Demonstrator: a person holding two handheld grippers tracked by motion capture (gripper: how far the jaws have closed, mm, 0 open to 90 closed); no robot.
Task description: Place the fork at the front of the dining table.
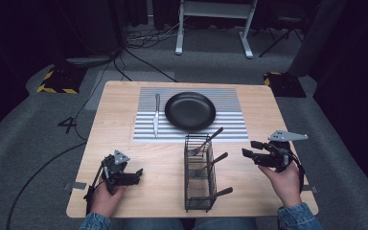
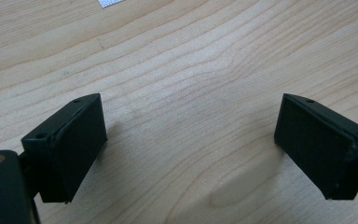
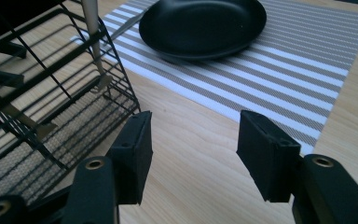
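A black wire caddy (image 1: 189, 188) stands at the middle front of the wooden table (image 1: 115, 120), with three dark-handled utensils (image 1: 214, 162) leaning in it. Behind it a black plate (image 1: 190, 110) rests on a striped placemat (image 1: 230, 129), and a knife (image 1: 156, 115) lies on the mat to the plate's left. My left gripper (image 1: 138, 175) sits low at the front left, open, with bare wood between its jaws (image 2: 191, 140). My right gripper (image 1: 247, 148) hovers to the right of the caddy, pointing left, open and holding nothing (image 3: 193, 144). Ahead of it are the caddy (image 3: 37, 93) and plate (image 3: 203, 23).
The placemat (image 3: 284, 70) covers the back middle of the table. Bare wood lies on both sides of the caddy. Beyond the table, cables (image 1: 124, 52) run over the grey floor and a white stand (image 1: 211, 28) stands there.
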